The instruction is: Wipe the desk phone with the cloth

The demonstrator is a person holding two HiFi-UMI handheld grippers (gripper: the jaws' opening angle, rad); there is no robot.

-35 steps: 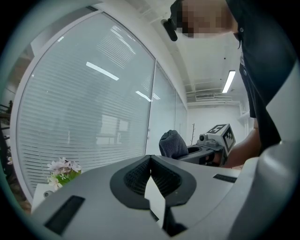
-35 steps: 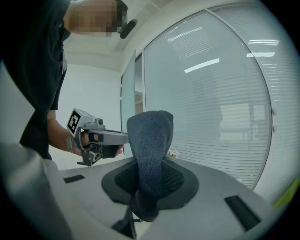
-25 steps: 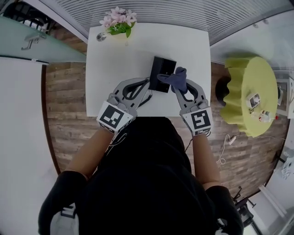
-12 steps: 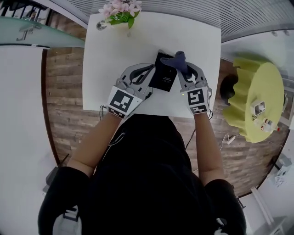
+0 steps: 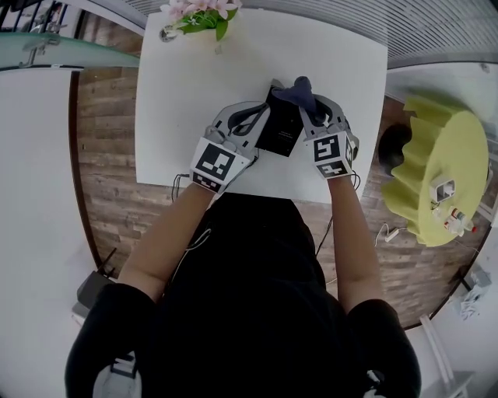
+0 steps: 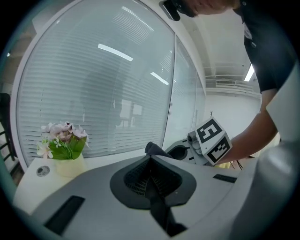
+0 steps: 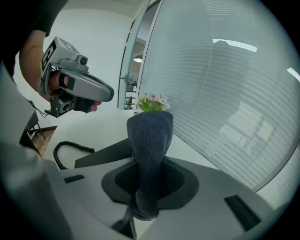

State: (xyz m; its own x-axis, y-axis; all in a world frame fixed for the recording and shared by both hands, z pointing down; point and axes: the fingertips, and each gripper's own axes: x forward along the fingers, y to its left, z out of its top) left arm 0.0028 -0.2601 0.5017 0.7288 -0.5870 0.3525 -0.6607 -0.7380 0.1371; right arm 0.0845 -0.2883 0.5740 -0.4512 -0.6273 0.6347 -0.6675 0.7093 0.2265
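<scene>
The black desk phone (image 5: 280,128) lies on the white table (image 5: 187,93); in the right gripper view it appears as a dark slab (image 7: 101,158) with its coiled cord (image 7: 65,149). A dark blue cloth (image 5: 298,91) stands up out of my right gripper (image 5: 311,107), which is shut on it (image 7: 149,145) at the phone's far right corner. My left gripper (image 5: 261,116) rests at the phone's left edge with its jaws shut and nothing visible between them (image 6: 151,180). From the left gripper view, the cloth's tip (image 6: 154,149) shows just past the jaws.
A pot of pink flowers (image 5: 198,15) stands at the table's far left corner. A yellow round stand (image 5: 440,167) with small items sits right of the table. There is a glass surface (image 5: 47,54) at the upper left, wood floor around, and blinds behind the table.
Both grippers have moved forward and closer together at the phone. The cloth went from the phone's near right side up to its far right corner.
</scene>
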